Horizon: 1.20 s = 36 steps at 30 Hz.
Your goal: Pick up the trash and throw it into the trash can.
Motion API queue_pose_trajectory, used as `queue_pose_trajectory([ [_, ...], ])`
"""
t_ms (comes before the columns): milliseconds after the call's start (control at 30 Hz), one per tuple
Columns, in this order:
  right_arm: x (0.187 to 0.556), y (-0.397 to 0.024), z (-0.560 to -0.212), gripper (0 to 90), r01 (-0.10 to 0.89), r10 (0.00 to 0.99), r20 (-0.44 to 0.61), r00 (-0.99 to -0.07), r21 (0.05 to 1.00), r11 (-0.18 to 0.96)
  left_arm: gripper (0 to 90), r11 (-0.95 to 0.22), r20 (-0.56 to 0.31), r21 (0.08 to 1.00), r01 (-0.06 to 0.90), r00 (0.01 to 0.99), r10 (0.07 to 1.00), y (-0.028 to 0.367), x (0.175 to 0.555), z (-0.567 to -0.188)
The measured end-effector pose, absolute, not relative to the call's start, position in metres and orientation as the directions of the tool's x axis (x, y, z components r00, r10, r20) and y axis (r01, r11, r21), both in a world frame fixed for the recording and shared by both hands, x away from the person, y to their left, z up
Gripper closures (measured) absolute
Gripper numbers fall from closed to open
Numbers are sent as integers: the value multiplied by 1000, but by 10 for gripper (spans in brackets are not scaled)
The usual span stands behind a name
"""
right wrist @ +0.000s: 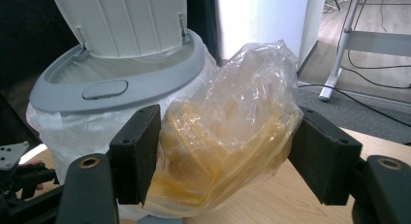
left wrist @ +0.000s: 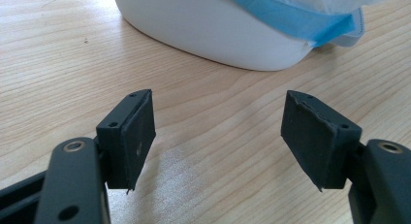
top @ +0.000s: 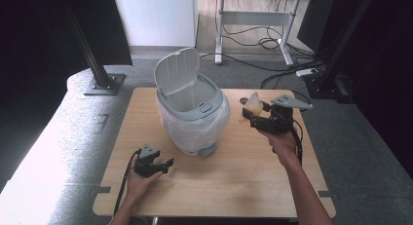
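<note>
**No readable writing**

Nothing legible appears in any view. The white bin (top: 192,113), its grey rim and its raised lid carry no label or brand. The crumpled plastic bag (right wrist: 232,132) bears no print, and the wooden bench (top: 234,176) shows bare grain without marks, numbers or signs.

Both tongs are matte black. The left tongs (top: 167,163), nearer the surface's (top: 234,186) front edge, carry flat rectangular pads (left wrist: 138,136) with small screw holes, brass-ringed pivots and a black cable. The right tongs (top: 249,111) bear a grey three-cornered plate. Bare forearms, no sleeves.
</note>
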State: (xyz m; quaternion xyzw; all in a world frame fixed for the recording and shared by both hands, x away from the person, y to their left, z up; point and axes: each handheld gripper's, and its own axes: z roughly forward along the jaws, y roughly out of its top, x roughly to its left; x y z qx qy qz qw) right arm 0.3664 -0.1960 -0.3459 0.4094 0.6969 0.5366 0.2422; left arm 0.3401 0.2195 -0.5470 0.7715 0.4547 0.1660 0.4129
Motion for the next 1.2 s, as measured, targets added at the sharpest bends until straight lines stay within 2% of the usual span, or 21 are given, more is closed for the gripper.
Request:
queue_pose_trajectory([
  [1200,395,-146,-320,305,307,791,111,-602,946,101,278,-246,-126,786,567,538,834,220,341,-547],
])
